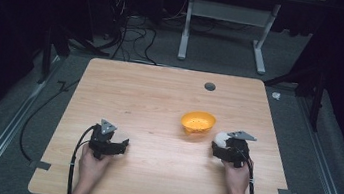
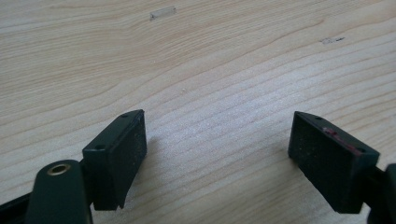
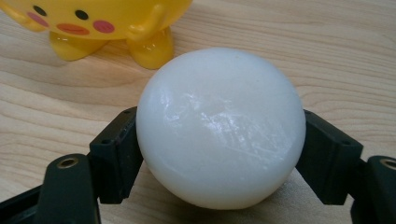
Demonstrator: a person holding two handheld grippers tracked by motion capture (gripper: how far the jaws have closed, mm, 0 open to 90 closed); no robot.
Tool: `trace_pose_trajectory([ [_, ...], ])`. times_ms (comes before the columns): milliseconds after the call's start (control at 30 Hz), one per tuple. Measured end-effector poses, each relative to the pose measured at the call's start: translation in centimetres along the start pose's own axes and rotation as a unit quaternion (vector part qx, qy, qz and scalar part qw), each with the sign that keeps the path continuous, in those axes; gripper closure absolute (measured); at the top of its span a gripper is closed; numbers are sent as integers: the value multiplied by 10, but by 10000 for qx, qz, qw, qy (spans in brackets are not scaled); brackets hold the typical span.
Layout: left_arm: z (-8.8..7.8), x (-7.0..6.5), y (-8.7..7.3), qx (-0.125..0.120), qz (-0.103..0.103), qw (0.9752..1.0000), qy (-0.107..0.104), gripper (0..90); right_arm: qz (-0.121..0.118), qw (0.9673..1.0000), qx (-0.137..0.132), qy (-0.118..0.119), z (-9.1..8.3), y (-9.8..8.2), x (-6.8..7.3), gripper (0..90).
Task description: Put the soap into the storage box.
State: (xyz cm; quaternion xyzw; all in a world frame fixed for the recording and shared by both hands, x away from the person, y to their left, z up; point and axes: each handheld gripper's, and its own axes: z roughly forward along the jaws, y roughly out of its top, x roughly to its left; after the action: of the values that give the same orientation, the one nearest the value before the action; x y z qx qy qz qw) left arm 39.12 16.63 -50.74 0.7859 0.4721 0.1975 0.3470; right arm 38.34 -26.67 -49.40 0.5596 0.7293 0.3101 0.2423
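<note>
Ball (image 3: 220, 128) between right gripper (image 3: 220, 154) jaws

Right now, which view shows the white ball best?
Right gripper view: the white ball sits large between the right hand-held gripper jaws. High view shows it small, partly hidden by that gripper. Left gripper view shows bare table.

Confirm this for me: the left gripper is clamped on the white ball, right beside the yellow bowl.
Not quite: the right gripper holds the white ball, as the right gripper view shows. The left gripper stands open over bare table. The ball is indeed beside the yellow bowl.
</note>
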Motion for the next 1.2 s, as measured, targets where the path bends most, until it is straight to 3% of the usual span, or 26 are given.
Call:
trace_pose_trajectory([
  [1200,0,0,0,6,-1,10000,1,199,-189,9983,-223,496,-22,20,19,248],
])
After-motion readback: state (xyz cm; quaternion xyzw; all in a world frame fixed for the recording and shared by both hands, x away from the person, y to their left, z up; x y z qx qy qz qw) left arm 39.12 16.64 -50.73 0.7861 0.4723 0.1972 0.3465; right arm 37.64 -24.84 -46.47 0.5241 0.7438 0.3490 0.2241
